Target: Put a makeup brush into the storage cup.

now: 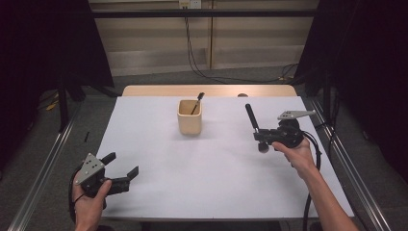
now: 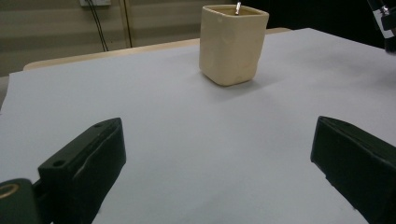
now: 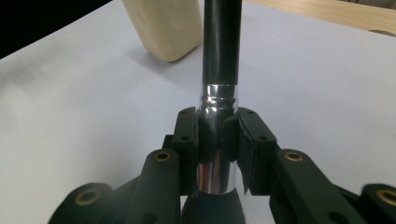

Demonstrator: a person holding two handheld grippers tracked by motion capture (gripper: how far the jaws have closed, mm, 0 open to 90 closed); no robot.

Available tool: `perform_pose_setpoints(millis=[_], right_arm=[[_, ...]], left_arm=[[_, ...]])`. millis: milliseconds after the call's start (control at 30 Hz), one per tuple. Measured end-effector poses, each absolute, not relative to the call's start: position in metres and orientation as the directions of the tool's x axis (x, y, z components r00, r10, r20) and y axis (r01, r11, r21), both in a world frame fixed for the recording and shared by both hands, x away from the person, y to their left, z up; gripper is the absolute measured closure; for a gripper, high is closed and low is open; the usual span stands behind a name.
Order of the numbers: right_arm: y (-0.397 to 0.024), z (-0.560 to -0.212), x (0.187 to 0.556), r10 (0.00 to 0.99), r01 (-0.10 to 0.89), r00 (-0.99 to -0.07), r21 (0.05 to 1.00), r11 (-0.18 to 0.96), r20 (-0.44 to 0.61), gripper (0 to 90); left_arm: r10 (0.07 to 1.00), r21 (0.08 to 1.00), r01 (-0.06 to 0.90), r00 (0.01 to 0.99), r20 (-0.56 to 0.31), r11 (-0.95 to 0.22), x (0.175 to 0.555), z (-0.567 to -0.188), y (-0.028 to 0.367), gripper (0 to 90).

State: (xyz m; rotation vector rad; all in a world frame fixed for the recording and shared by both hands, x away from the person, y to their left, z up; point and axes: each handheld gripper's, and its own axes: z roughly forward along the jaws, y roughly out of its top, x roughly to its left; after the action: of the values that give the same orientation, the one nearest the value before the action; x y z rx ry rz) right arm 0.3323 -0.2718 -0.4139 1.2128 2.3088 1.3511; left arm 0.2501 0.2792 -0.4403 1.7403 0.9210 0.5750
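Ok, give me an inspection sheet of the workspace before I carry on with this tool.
Surface: white table top, wooden strip at far edge.
Job's things: beige cup upright, holding one dark-handled utensil; black-handled tool with a chrome collar.
Clutter: nothing seen.
Grippers: right gripper shut on the tool's chrome collar; left gripper open, near table's near-left corner.
Cables: gripper cable trailing off near edge; wall cables behind.
Surroundings: dark curtains, metal rails.

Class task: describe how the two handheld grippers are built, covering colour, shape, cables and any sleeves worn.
Both grippers are black with two blocky jaws. The left gripper and the right gripper each carry a grey three-cornered plate with small holes. Brass-coloured bushings ring the jaw pivots. A black cable trails from each. The forearms are bare, with no sleeves in view.
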Motion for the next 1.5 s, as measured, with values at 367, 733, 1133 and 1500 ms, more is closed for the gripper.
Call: perform_pose_setpoints(millis=[367, 733, 1133, 1500], right_arm=[[-0.259, -0.409, 0.315, 0.685, 0.513, -0.698, 0.813, 0.276, 0.209, 71.6], [-0.235, -0.412, 0.307, 0.62, 0.477, -0.762, 0.81, 0.342, 0.186, 71.6], [-0.216, -0.411, 0.3, 0.556, 0.449, -0.81, 0.807, 0.384, 0.186, 71.6], [-0.198, -0.411, 0.293, 0.498, 0.426, -0.848, 0.794, 0.434, 0.182, 71.6]], left_arm=[[0.789, 0.939, 0.296, 0.612, -0.047, -0.173, 0.249, -0.44, 0.276, 3.3], [0.786, 0.943, 0.287, 0.616, -0.048, -0.167, 0.248, -0.438, 0.275, 3.1], [0.743, 0.942, 0.279, 0.668, -0.052, -0.185, 0.244, -0.434, 0.263, 3.1], [0.654, 0.934, 0.259, 0.755, -0.037, -0.245, 0.244, -0.435, 0.242, 2.8]])
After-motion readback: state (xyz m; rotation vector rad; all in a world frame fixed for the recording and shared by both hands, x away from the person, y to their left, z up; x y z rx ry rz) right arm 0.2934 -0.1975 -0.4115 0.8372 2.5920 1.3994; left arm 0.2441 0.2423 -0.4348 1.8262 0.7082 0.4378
